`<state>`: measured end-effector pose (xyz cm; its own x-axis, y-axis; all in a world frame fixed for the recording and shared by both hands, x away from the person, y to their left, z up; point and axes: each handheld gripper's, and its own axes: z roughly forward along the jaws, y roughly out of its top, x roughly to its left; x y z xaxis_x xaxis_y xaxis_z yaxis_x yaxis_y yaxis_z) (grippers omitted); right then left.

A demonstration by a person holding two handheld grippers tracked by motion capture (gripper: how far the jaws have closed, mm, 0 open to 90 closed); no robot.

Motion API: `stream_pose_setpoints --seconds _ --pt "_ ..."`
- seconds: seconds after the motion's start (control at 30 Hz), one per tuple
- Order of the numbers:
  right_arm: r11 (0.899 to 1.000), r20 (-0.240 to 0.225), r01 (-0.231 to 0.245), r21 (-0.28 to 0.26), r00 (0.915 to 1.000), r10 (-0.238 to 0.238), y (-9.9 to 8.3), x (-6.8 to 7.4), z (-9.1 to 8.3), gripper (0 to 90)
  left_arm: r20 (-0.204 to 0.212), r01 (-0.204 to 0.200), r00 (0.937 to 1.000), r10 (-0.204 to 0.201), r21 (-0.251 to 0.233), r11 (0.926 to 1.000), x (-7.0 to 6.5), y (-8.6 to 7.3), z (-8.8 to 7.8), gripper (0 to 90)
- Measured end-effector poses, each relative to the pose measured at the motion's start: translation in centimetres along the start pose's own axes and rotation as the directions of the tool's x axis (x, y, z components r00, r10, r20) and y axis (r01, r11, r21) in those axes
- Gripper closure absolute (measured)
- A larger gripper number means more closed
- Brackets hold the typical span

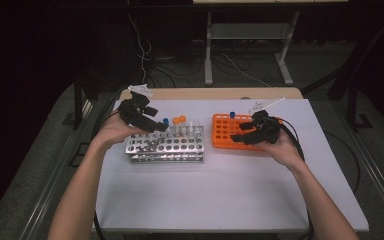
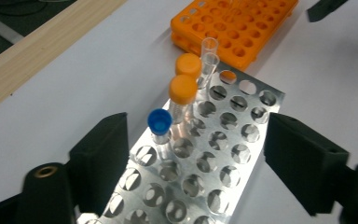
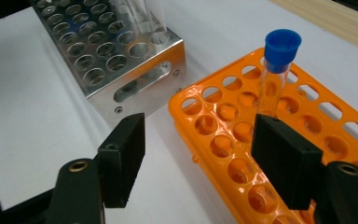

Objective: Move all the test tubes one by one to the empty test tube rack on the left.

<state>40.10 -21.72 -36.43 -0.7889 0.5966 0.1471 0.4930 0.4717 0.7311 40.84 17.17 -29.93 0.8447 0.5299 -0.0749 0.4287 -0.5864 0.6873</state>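
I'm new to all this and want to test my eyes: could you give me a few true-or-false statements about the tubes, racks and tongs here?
1. The shiny metal rack holds two orange-capped tubes. True.
2. The orange plastic rack holds three blue-capped tubes. False: one blue-capped tube stands in it.
3. The left tongs stand open, gripping nothing. True.
4. The right tongs squeeze the metal rack. False: they are open, over the orange rack's edge.
5. The white table is bare wood. False: only its far edge is.

Dim, dark surroundings; bright white table (image 1: pixel 230 190); metal rack (image 2: pixel 223 154) glares.
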Motion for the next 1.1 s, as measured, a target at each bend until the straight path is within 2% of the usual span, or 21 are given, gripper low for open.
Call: stream_pose_setpoints --seconds 0.1,0.2,0.33,0.47,0.67,0.73,0.97,1.1 --pt "1.000 0.013 -0.006 0.013 0.9999 0.005 0.2 -0.4 0.5 32.5 0.009 0.020 0.9998 -0.020 -0.010 0.9998 -0.7 -0.3 -0.4 12.0" --pt "1.000 0.044 -0.011 0.025 0.9990 0.010 0.4 -0.8 1.0 29.7 0.001 0.030 0.9995 -0.030 0.003 0.9995 -1.5 -0.7 -0.5 0.2" --pt "0.999 0.065 -0.034 0.015 0.9974 0.033 0.5 -1.5 1.4 23.2 -0.007 0.031 0.9995 -0.031 -0.019 0.9993 -2.6 -1.3 -0.7 0.0" --pt "0.998 0.073 -0.062 0.001 0.9955 0.061 0.4 -2.3 1.7 17.9 -0.002 0.012 0.9999 -0.013 -0.033 0.9994 -3.8 -1.9 -0.8 0.0" --pt "0.998 0.084 -0.068 -0.002 0.9941 0.068 0.3 -3.2 2.4 18.3 0.000 -0.003 1.0000 0.003 -0.055 0.9985 -5.0 -2.5 -1.0 0.0" --pt "0.997 0.092 -0.072 -0.003 0.9931 0.072 0.2 -3.5 2.7 23.4 -0.008 -0.007 0.9999 0.007 -0.060 0.9982 -5.2 -2.7 -0.9 0.0" --pt "0.998 0.111 -0.057 -0.030 0.9921 0.060 0.1 -4.0 3.9 39.3 0.009 -0.019 0.9998 0.019 -0.057 0.9982 -6.0 -3.2 -0.4 0.0" --pt "0.999 0.116 -0.050 -0.011 0.9920 0.051 0.2 -4.0 4.7 52.7 0.011 -0.023 0.9997 0.023 -0.053 0.9984 -6.0 -3.3 -0.4 0.0"
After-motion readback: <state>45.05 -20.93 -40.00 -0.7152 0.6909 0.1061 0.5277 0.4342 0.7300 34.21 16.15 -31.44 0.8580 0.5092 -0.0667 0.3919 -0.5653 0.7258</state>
